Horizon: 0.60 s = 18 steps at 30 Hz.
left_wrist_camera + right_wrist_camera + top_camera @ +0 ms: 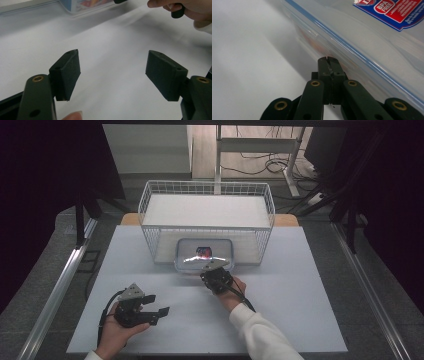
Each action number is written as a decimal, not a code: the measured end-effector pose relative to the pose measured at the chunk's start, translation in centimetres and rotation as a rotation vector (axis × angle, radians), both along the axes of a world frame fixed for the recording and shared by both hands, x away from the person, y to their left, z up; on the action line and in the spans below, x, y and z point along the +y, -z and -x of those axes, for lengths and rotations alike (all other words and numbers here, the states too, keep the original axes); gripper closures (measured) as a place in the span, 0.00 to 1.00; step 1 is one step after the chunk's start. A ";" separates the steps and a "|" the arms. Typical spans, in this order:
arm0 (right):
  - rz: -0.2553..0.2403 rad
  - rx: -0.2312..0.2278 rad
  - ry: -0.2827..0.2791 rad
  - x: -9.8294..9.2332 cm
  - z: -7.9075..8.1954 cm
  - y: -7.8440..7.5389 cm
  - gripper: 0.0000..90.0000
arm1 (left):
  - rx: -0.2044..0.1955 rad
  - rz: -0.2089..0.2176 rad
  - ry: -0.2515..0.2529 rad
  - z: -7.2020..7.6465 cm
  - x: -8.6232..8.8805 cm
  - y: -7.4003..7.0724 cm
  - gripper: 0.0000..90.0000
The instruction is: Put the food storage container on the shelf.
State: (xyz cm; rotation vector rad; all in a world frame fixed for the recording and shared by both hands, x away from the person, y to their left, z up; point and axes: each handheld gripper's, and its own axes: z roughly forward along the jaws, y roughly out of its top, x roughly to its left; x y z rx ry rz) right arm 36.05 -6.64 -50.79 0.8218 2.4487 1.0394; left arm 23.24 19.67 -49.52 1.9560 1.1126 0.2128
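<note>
- Your right gripper point(329, 60) has its two black jaws pressed tight together with nothing between them. The tips sit right at the near side wall of the clear plastic food box point(372, 42); you cannot quite tell if they touch it.
- From above, your right gripper point(216, 279) points up the worktop, and the food box point(204, 254) lies just ahead of it.
- The box has a clear lid with a blue seal line and a red and blue sticker point(392, 11) on top.
- The box lies flat with its long side running left to right, so your gripper meets that long side head on.
- Just behind the box stands a white wire basket point(150, 215). The box's far side sits against the basket's front or a little inside it; you cannot tell which.
- Your left gripper point(113, 75) has its jaws apart and holds nothing. Between them you see bare white worktop point(112, 45).
- From above, your left gripper point(145, 309) rests low and to the left, well apart from the box.
- So your right hand is much nearer to the box. A push with shut jaws would likely slide it toward the basket; to grab it, the jaws must open first.
</note>
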 end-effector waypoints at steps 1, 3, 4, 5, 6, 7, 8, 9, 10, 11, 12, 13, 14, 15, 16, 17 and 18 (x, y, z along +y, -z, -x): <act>-0.005 0.001 0.009 0.0 -0.1 -0.1 0.99 | -0.001 0.000 0.000 0.0 0.0 0.0 0.31; -0.011 0.001 0.019 0.0 -0.3 -0.2 0.99 | -0.002 0.001 -0.001 0.0 0.1 0.0 0.31; -0.023 -0.003 0.029 -0.1 -0.6 -0.4 0.99 | -0.002 0.002 -0.004 0.0 0.1 0.0 0.31; -0.034 -0.006 0.037 -0.1 -0.8 -0.6 0.99 | -0.002 0.002 -0.005 0.0 0.1 0.0 0.31; -0.034 -0.006 0.037 -0.1 -0.8 -0.6 0.99 | -0.002 0.002 -0.005 0.0 0.1 0.0 0.31; -0.040 -0.004 0.045 0.0 -1.2 -0.8 0.99 | -0.001 0.002 -0.007 0.0 0.2 0.0 0.31; -0.040 -0.004 0.045 0.0 -1.2 -0.8 0.99 | -0.001 0.001 -0.007 -0.1 0.2 0.0 0.31; -0.050 0.000 0.050 0.1 -1.5 -0.8 0.99 | 0.000 0.001 -0.008 -0.1 0.2 0.0 0.31; -0.061 0.010 0.057 0.3 -1.9 -0.6 0.99 | 0.000 0.001 -0.009 -0.1 0.2 0.0 0.31; -0.061 0.010 0.057 0.3 -1.9 -0.6 0.99 | 0.000 0.001 -0.009 -0.1 0.2 0.0 0.31; -0.068 0.016 0.064 0.4 -2.2 -0.5 0.99 | -0.002 0.001 -0.008 -0.1 0.2 0.0 0.31; -0.069 0.017 0.067 0.6 -2.4 -0.4 0.99 | -0.003 -0.001 -0.008 -0.1 0.3 0.0 0.31; -0.064 0.014 0.076 0.9 -2.9 -0.3 0.99 | -0.003 -0.001 -0.009 -0.1 0.3 0.0 0.31; -0.064 0.014 0.076 0.9 -2.9 -0.3 0.99 | -0.003 -0.001 -0.010 -0.1 0.3 0.0 0.31; -0.062 0.017 0.086 1.0 -3.3 -0.3 0.99 | -0.002 -0.001 -0.009 -0.1 0.4 0.1 0.31; -0.062 0.017 0.086 1.0 -3.3 -0.3 0.99 | -0.002 -0.001 -0.009 -0.1 0.4 0.1 0.31; -0.048 0.018 0.104 1.1 -3.8 -0.1 0.99 | -0.001 0.001 -0.011 -0.1 0.4 0.1 0.31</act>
